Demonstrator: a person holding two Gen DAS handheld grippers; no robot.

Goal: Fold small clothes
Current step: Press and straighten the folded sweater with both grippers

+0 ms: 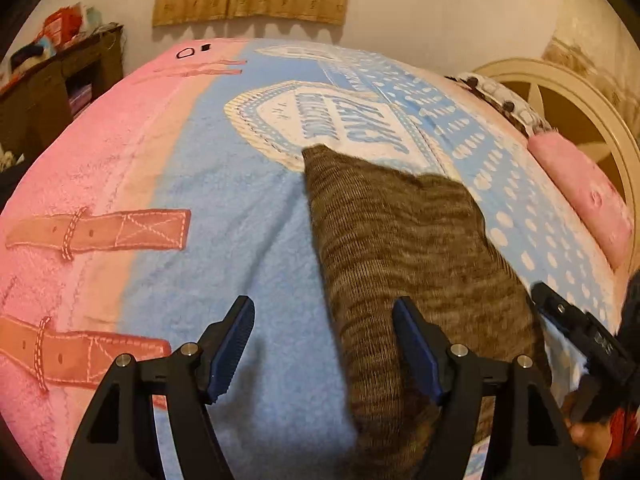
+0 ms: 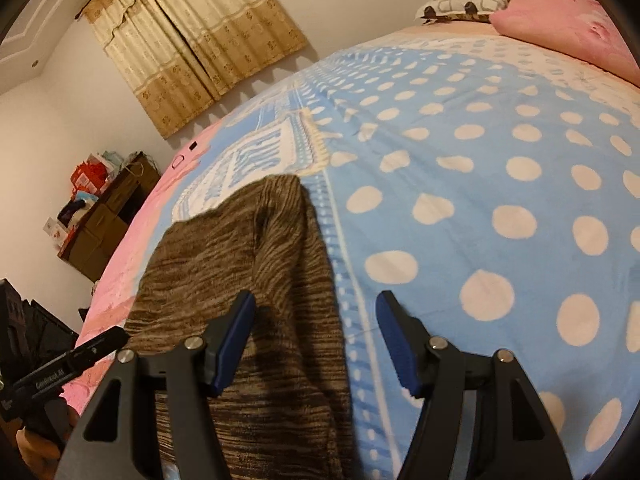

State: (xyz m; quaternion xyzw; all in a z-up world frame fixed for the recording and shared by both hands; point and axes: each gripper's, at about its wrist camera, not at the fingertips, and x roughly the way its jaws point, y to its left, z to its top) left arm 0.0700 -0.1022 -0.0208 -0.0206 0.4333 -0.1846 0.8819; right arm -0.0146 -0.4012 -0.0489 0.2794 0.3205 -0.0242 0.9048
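While the brown knit (image 1: 400, 232) lies flat on the blanket (image 1: 224, 208), both claws hang over it released: the left gripper (image 1: 324, 344) spans its left edge, the right gripper (image 2: 316, 340) its right edge, neither pinching cloth. Boxes (image 2: 100, 220) beside the bed hold blurred clutter.

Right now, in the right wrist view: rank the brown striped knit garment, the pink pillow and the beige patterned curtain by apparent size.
1. Brown striped knit garment: largest, though it lies closest to the camera.
2. Beige patterned curtain.
3. Pink pillow: smallest, but cut off by the picture's edge and far away, so its true rank against the curtain is unsure.
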